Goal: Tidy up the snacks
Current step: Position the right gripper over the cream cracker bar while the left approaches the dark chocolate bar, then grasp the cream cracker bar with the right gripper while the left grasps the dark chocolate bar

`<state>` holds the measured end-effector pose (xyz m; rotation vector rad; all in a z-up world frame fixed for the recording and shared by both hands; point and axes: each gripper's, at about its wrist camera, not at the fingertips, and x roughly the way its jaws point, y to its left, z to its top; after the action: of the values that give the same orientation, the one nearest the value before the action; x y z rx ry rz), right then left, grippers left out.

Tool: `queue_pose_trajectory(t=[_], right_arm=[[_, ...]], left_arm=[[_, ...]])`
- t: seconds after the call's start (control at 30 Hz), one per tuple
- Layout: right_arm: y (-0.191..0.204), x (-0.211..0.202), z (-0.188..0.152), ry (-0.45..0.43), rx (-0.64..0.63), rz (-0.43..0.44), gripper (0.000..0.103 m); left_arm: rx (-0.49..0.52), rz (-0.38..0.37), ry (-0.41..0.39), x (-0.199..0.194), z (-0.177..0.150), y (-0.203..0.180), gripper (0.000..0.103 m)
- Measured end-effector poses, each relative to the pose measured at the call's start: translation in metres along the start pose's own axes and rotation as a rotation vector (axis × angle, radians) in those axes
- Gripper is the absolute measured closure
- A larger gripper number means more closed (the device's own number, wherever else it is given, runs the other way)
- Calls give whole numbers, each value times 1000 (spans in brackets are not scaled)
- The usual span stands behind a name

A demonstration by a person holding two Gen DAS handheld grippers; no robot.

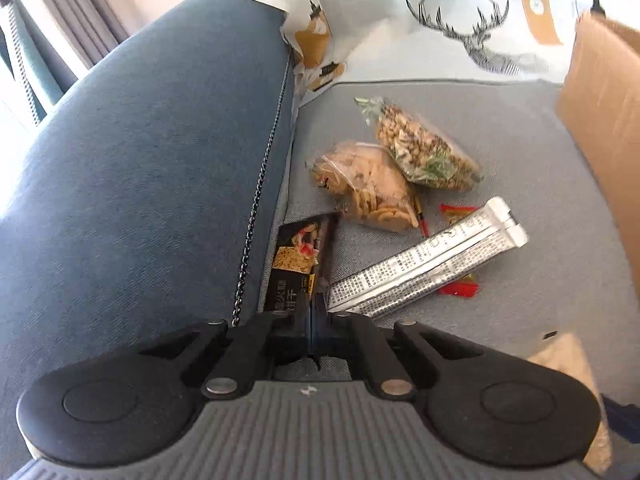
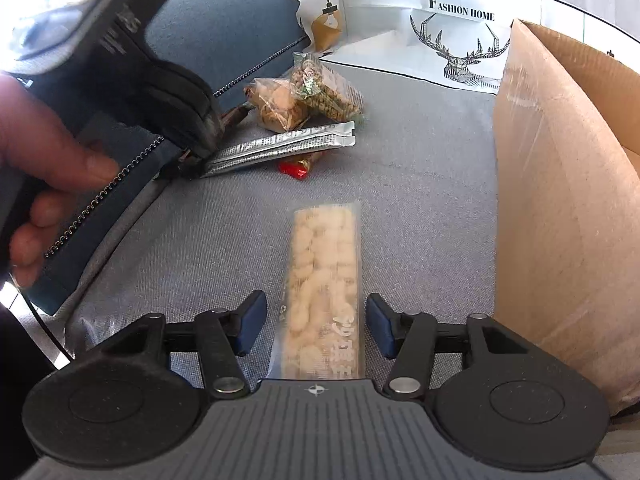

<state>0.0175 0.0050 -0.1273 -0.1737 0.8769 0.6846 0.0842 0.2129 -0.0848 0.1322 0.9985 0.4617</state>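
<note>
On the sofa seat, a heap of snacks lies toward the left, near the armrest. A cracker packet sits tight against the armrest's base. To its right lies a bundle of stick sachets, resting across two small candies. Behind these sit two bags: the chip bag on the left and the nut bag on the right, leaning over it. Nearer the front, well apart from the heap, a long puff packet lies alone on the seat. A cardboard box stands at the right. A cushion rests behind everything.
</note>
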Motion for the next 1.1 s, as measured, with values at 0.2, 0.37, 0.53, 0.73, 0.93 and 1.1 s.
queue_pose_trajectory(t=[0.2,0.37,0.53,0.73,0.93,1.1], right_arm=[[-2,-3,-2,-12,9,-8,65],[-2,-9,-3,-24,5,-11,65],[-4,-14,-1,-41,13,-6,65],[-5,-15,2,-47,28,9,65],[-6,-11,5,-38,42,20,56],[-5,-5,8,-29,51,32,52]], left_arm=[[-67,-74,-28,-18,-5,13,103],[-124,-139,-63,-27,-5,20,103],[-223,-281,-139,-39,-3,30,103],[-360,-411,-160,-43,-3,47,101],[-308,-211,-94,-28,1,43,78],[-189,-97,-43,-6,7,26,70]])
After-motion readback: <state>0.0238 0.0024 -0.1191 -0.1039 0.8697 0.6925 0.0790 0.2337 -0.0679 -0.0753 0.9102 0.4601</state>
